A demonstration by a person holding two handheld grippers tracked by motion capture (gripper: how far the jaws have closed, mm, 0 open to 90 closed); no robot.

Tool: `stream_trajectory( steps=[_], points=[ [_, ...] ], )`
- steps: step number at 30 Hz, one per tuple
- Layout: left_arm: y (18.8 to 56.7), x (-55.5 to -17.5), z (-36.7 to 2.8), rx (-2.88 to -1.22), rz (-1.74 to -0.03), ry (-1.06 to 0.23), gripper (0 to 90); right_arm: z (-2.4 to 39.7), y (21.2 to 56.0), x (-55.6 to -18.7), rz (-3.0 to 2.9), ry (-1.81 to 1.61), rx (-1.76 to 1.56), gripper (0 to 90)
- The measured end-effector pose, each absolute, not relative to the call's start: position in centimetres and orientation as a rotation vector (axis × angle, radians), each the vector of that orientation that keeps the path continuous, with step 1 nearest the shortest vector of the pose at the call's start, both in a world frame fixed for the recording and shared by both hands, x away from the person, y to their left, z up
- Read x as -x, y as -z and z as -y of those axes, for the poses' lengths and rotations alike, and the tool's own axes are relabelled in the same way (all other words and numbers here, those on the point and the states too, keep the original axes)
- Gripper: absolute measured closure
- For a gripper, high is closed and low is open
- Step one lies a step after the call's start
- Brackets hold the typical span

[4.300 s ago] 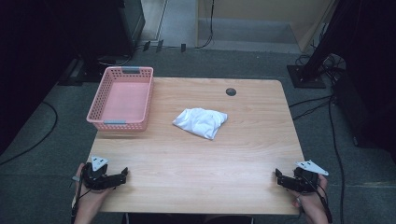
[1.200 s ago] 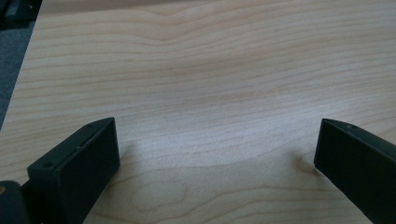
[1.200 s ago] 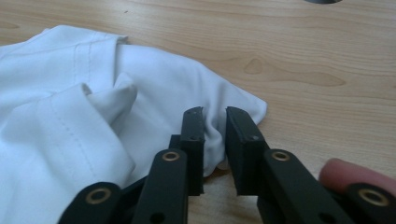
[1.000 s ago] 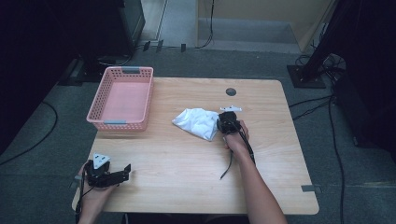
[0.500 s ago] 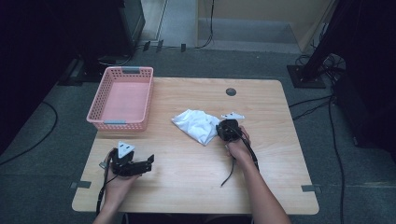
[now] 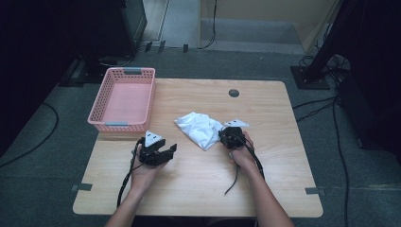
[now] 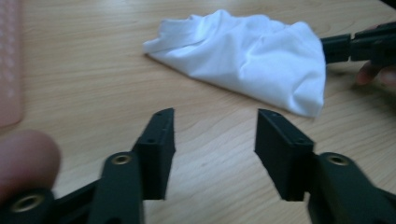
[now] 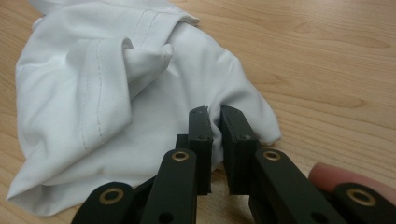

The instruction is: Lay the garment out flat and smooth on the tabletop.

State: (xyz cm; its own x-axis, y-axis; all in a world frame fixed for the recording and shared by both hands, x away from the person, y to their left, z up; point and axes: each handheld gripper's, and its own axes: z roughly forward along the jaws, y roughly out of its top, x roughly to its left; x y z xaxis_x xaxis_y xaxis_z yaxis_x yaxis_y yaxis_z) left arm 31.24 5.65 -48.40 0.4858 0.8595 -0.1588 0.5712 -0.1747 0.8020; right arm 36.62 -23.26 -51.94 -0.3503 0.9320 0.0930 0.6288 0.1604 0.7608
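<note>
Between the right gripper's (image 8: 214,116) clenched fingers (image 8: 200,140) sat a fold of the white cloth (image 8: 116,102): soft, light, limp, best pinched at a hem. Left gripper (image 7: 215,126), fingers just closing on nothing, stood short of it. Beyond: smooth wooden surface (image 6: 198,184), pink basket (image 6: 124,101), dim grey floor.

Light wooden worktop (image 6: 198,189) with round grommet hole (image 6: 233,92); grey carpeted floor (image 6: 56,175); dark furniture, possibly cabinets (image 6: 108,23); trailing floor cables (image 6: 314,101); dim lighting.
</note>
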Motion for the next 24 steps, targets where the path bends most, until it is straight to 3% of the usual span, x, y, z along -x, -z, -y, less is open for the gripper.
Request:
stream_trajectory(
  steps=[4, 9, 24],
  points=[
    [48.4, -32.4, -4.1, -1.887, -1.172, -0.425, 62.5, 23.3, 52.0, -36.3, -2.047, -1.045, -1.479, 84.3],
    [48.3, -34.1, -1.9, -1.904, -1.168, -0.449, 68.5, 23.6, 52.1, -36.2, -2.055, -1.066, -1.480, 84.2],
    [49.6, -37.9, 1.8, -1.932, -1.243, -0.568, 64.1, 23.5, 52.1, -36.1, -2.054, -1.065, -1.470, 84.0]
  ],
)
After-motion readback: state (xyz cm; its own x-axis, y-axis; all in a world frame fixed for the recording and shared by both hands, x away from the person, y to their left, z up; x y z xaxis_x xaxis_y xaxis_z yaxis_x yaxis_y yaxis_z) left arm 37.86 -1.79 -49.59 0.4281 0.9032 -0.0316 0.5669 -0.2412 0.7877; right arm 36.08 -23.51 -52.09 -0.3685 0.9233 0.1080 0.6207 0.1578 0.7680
